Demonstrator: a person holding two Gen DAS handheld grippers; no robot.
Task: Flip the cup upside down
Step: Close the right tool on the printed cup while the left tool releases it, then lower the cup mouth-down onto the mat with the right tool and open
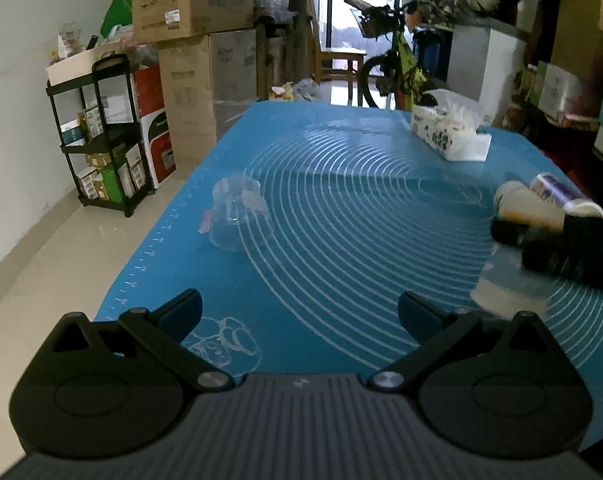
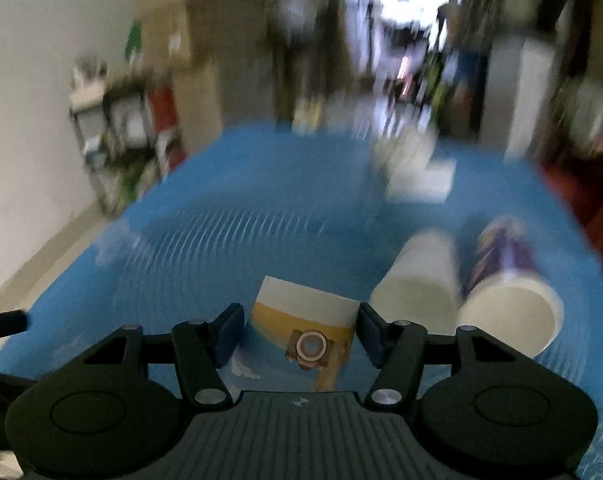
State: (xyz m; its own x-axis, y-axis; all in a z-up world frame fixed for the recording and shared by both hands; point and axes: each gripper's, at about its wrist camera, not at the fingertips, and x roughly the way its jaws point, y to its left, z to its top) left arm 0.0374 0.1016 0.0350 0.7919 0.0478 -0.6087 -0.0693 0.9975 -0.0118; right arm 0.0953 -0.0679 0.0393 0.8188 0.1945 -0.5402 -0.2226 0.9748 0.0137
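Note:
My right gripper (image 2: 299, 334) is shut on a paper cup (image 2: 305, 320) with a white, yellow and blue print, held just above the blue mat (image 2: 205, 240). That view is motion-blurred. The same cup (image 1: 525, 208) shows at the right edge of the left wrist view, in the dark right gripper (image 1: 513, 236). My left gripper (image 1: 299, 314) is open and empty over the mat's near edge. A clear plastic cup (image 1: 239, 216) stands upside down on the mat, ahead and to the left of it.
A white paper cup (image 2: 417, 280) and a purple-printed cup (image 2: 509, 292) lie on their sides right of the held cup. A tissue pack (image 1: 447, 132) sits at the far right. Boxes, a black shelf (image 1: 101, 132) and a bicycle stand beyond.

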